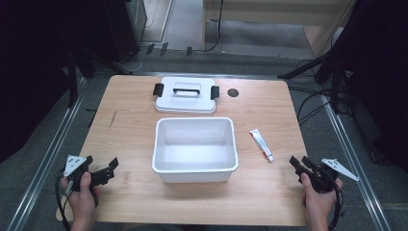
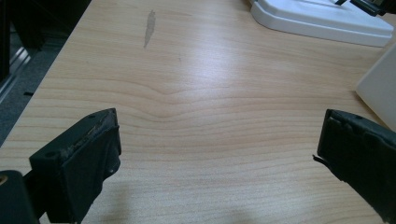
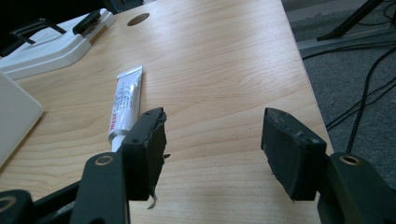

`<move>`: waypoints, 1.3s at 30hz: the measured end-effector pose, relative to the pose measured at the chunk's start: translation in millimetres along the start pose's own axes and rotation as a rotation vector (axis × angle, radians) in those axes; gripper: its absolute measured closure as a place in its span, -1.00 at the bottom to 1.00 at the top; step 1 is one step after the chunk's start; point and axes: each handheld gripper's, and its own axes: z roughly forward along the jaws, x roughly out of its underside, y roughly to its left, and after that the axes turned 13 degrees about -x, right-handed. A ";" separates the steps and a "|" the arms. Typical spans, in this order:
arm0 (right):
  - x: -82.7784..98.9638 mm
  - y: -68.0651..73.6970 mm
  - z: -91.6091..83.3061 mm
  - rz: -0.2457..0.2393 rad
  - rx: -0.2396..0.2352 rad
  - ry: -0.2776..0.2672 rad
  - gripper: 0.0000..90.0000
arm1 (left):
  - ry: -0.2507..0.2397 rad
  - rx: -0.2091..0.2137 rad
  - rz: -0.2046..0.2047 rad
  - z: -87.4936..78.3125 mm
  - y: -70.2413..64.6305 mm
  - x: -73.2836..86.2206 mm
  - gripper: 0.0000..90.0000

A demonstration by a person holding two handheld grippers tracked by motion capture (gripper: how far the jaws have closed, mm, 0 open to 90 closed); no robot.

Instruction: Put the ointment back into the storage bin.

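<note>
Wooden table (image 1: pixel 130 130), pale grain, one dark scuff; grey carpet and cables are seen around. Tube (image 1: pixel 261 144) is laid flat right of white bin (image 1: pixel 195 169). Left gripper (image 1: pixel 105 172) and right gripper (image 1: pixel 299 165): jaws spread, nothing held.

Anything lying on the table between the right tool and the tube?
Nothing: in the high view, bare wood separates the right tool from the tube. The right gripper view shows the tube just beyond one open jaw.
</note>
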 end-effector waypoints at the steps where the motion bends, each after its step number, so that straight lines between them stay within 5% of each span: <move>1: 0.1 0.4 -0.2 -0.004 0.000 -0.001 -0.10 | 0.001 -0.001 0.001 0.0 -0.2 -0.1 -1.00; 9: 0.3 3.5 0.1 -0.042 0.028 -0.014 -0.10 | -0.008 -0.003 -0.001 -0.7 0.3 0.4 -1.00; 19: -18.0 21.2 0.0 -0.109 0.045 0.038 -0.11 | -0.011 -0.003 0.001 -1.0 0.2 0.5 -1.00; 28: -50.6 45.8 9.1 -0.232 0.085 0.203 -0.12 | -0.008 -0.001 0.000 -0.8 0.5 0.4 -1.00; 39: -83.4 61.9 33.4 -0.257 0.104 0.433 -0.15 | -0.004 0.006 0.000 -0.4 1.1 0.3 -1.00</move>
